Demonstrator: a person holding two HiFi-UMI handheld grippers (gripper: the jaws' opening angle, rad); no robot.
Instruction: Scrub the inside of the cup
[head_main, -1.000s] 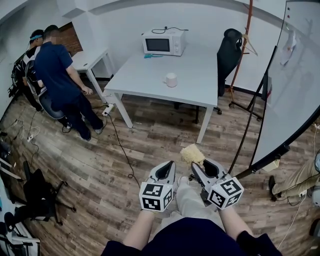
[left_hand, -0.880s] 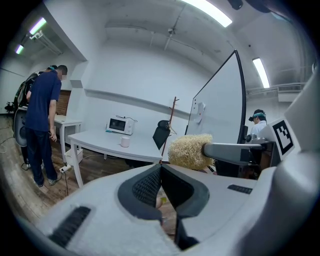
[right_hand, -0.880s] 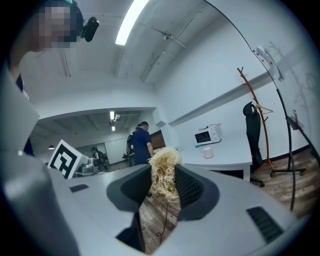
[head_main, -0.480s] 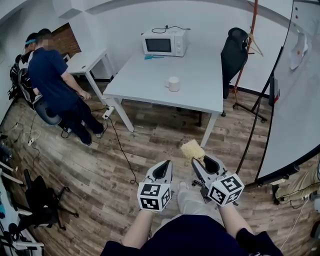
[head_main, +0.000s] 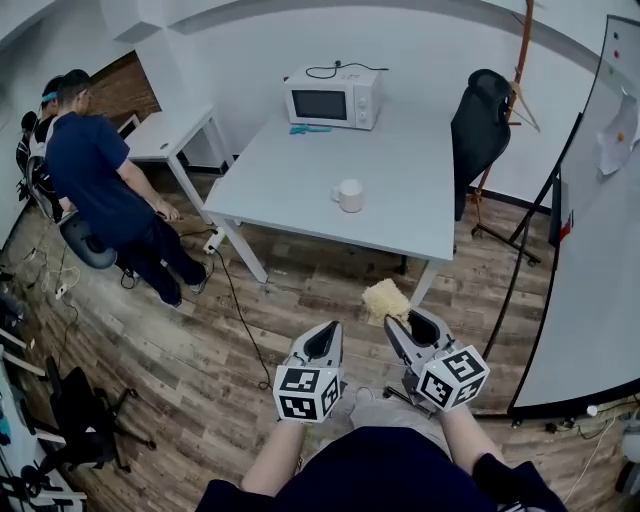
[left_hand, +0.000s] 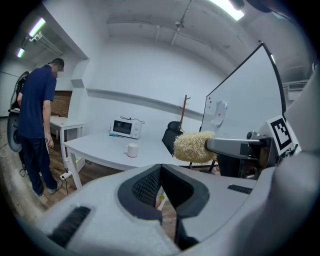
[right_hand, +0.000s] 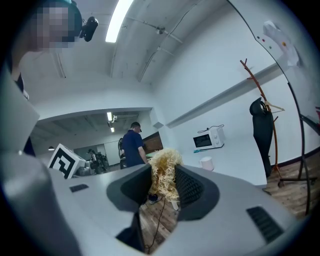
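While I faced the white table (head_main: 290, 180) from the wooden floor (head_main: 190, 330), my left gripper (head_main: 331, 334) sat at the lower middle of the head view. Its jaws were pressed flat together and gripped nothing. Just to its right, my right gripper (head_main: 398, 325) was clamped on a pale yellow, stringy scrubber (head_main: 384, 298). In the right gripper view the tuft stood squeezed between the two dark pads and bulged out above them. In the left gripper view the same tuft showed at the right of centre, sticking out past the tip of the other tool.

The cup (head_main: 349, 195), white and upright, stood on the table just above the centre of the head view, near the table's front edge and well apart from both grippers. A white microwave (head_main: 333, 97) sat at the far side of the tabletop, toward the top middle of the frame. A dark office chair (head_main: 480, 115) stood at the upper right. A person in a dark blue shirt (head_main: 90, 180) was at the upper left, beside a smaller white desk (head_main: 175, 120). A whiteboard (head_main: 600, 240) filled the right edge.
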